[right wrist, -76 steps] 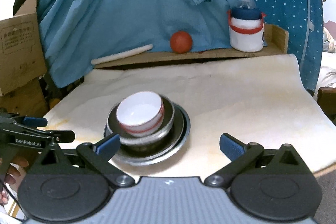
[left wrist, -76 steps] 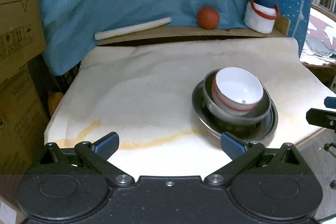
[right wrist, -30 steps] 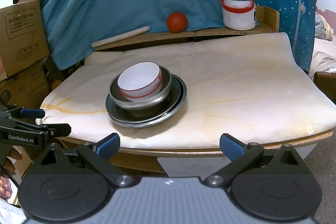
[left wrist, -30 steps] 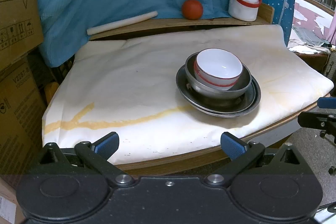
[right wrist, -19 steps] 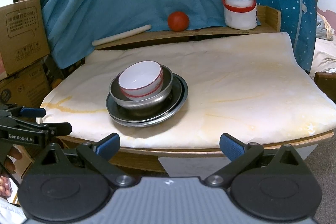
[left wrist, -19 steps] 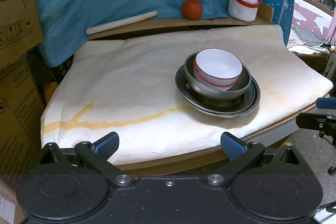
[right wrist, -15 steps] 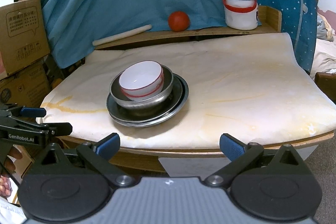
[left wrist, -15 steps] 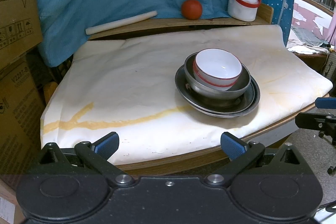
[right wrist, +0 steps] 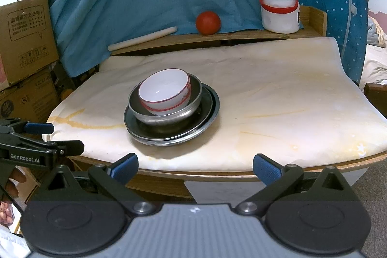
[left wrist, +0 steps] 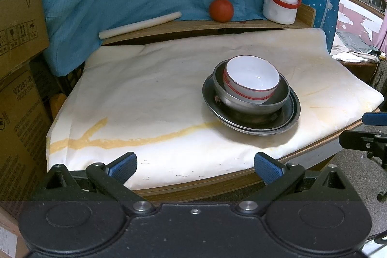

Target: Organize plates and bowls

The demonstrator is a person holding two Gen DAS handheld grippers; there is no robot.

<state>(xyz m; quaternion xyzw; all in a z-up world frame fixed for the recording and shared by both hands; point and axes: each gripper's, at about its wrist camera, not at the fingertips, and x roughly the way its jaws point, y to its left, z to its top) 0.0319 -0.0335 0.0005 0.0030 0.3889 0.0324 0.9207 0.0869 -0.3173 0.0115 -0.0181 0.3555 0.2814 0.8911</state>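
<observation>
- My left gripper point(left wrist: 195, 165) and right gripper point(right wrist: 195, 166) hang off the surface point(right wrist: 278, 98), fingers wide, holding nothing.
- The white bowl point(left wrist: 251, 79) sits nested in the metal bowl point(left wrist: 251, 98) on the plates point(left wrist: 251, 122), at my left's one o'clock.
- I judge the stack done; I retreat without nudging it.

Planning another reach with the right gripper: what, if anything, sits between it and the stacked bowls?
Nothing visible does. The right gripper is open, off the table's near edge, and only bare tablecloth lies between it and the white bowl nested in the metal bowl on the plates.
</observation>
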